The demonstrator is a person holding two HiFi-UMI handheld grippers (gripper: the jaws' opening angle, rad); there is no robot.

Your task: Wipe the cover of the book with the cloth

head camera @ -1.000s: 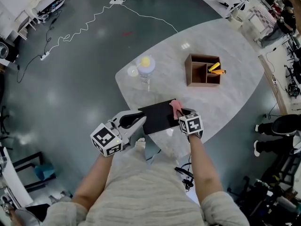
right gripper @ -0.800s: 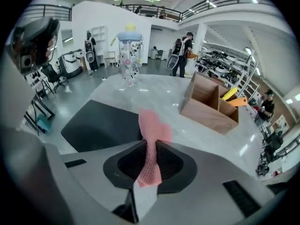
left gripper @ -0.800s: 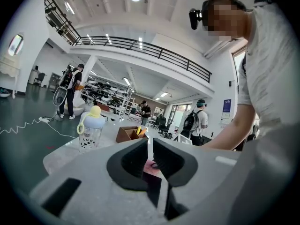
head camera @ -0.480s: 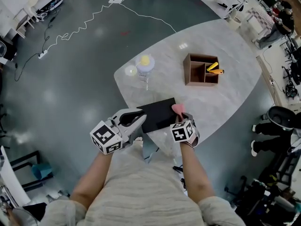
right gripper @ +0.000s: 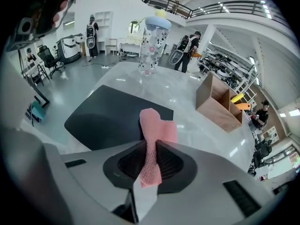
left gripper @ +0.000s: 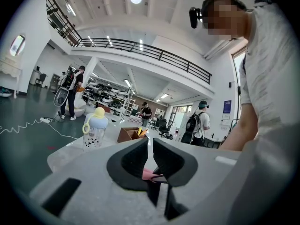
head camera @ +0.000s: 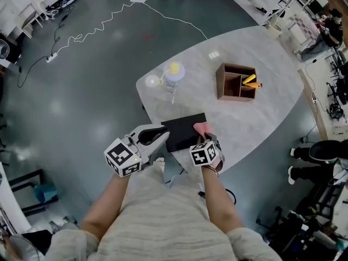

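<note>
A black book (head camera: 182,130) lies flat near the front edge of the marble table (head camera: 261,118). My right gripper (head camera: 204,141) is shut on a pink cloth (head camera: 200,128), and the cloth's free end rests on the book's right part. In the right gripper view the cloth (right gripper: 157,125) stands up out of the closed jaws of the right gripper (right gripper: 150,146), with the book (right gripper: 110,116) just beyond. My left gripper (head camera: 162,137) sits at the book's left edge, its jaws nearly together on that edge. In the left gripper view, only a sliver of pink shows through the left gripper's (left gripper: 150,149) narrow gap.
A clear bottle with a yellow top (head camera: 173,78) stands behind the book at the left. A brown wooden box (head camera: 236,82) holding yellow and orange items sits at the back right. White cables lie on the grey floor (head camera: 98,23). People stand in the background hall.
My right gripper has swung left and back toward my body, dragging the pink cloth along the book's right side. The left gripper has stayed at the book's left edge.
</note>
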